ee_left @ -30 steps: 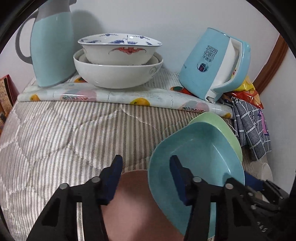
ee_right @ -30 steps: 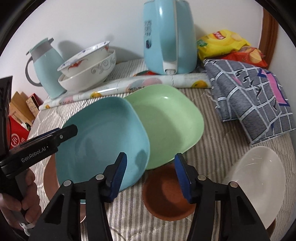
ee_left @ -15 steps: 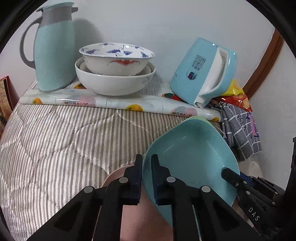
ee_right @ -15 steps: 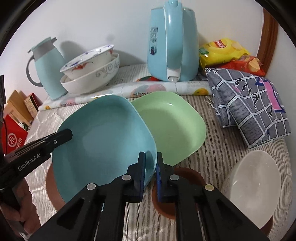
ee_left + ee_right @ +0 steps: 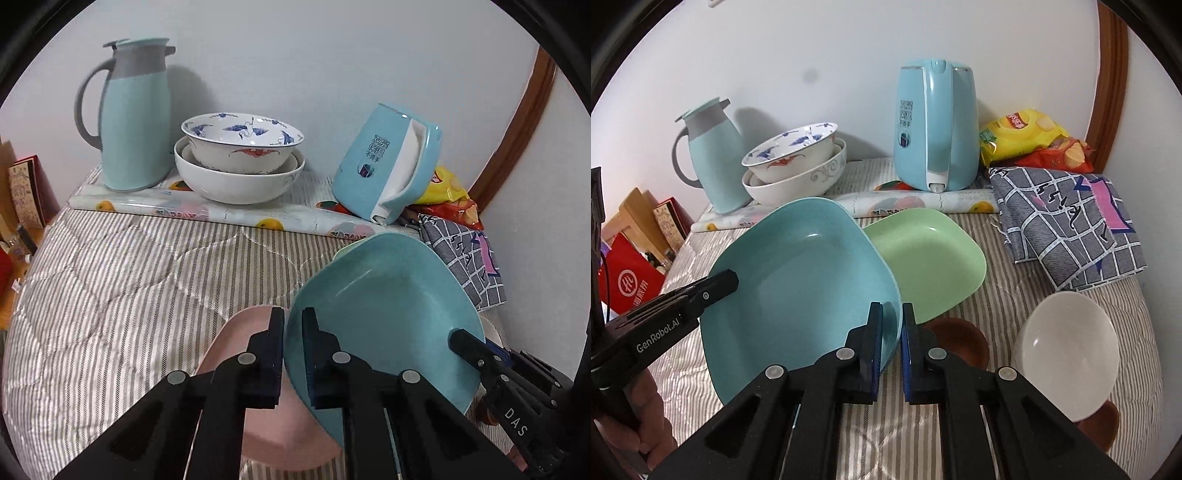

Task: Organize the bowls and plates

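A blue square plate (image 5: 388, 314) hangs tilted above the striped bedding, held at two sides. My left gripper (image 5: 293, 318) is shut on its near-left rim, over a pink plate (image 5: 236, 369) lying below. My right gripper (image 5: 892, 311) is shut on the blue plate's (image 5: 801, 280) near-right rim. A green plate (image 5: 927, 262) lies just behind it, partly overlapped. A small brown bowl (image 5: 960, 339) sits under my right fingers. A white bowl (image 5: 1067, 350) rests in another brown bowl (image 5: 1100, 428) at the right.
Two stacked porcelain bowls (image 5: 794, 166), a thermos jug (image 5: 713, 155) and a blue kettle (image 5: 934, 129) stand at the back by the wall. A folded checked cloth (image 5: 1067, 229) and snack bags (image 5: 1019, 133) lie at the right. A person's hand (image 5: 650, 413) holds the left gripper.
Both grippers went from open to shut on the blue plate's rim. Both then rose, and the plate lifted off the pink plate and away from the green one.
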`<state>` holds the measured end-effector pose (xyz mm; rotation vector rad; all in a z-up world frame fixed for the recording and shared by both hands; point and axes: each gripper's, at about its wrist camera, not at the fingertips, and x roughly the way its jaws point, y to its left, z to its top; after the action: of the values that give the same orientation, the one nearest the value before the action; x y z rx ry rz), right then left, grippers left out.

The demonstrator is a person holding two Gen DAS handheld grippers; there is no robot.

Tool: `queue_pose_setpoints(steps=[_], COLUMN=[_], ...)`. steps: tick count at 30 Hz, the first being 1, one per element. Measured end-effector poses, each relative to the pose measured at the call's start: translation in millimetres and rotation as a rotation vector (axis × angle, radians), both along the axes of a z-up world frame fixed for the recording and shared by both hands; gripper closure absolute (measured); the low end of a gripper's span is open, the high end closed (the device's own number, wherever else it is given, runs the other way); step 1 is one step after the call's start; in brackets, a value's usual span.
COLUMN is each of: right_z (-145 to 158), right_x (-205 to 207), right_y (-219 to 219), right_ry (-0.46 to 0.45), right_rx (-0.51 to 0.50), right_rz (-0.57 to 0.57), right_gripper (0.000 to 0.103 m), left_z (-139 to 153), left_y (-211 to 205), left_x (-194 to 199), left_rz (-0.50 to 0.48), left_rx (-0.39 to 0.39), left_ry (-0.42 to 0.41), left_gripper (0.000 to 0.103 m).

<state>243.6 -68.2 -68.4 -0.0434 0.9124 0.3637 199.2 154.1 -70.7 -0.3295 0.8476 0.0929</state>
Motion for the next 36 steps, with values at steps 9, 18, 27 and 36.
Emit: queue_pose_setpoints(steps=[9, 18, 27, 36], right_z=[1, -11, -39, -50], right_x=[-26, -47, -60, -50], right_y=[4, 22, 41, 43], right_ry=[0.002, 0.031, 0.090, 0.109], right_rx=[-0.022, -0.019, -0.053, -0.080], right_rz=[0.018, 0.069, 0.119, 0.125], right_gripper=[0.094, 0.094, 0.094, 0.094], left_z=[0, -15, -42, -54], left_y=[2, 17, 34, 34], left_x=[-28, -59, -78, -68], left_rz=[0.033, 0.089, 0.135, 0.136], left_rx=[-0.006, 0.009, -0.013, -0.030], left_ry=[0.005, 0.041, 0.097, 0.118], left_gripper=[0.093, 0.093, 0.093, 0.093])
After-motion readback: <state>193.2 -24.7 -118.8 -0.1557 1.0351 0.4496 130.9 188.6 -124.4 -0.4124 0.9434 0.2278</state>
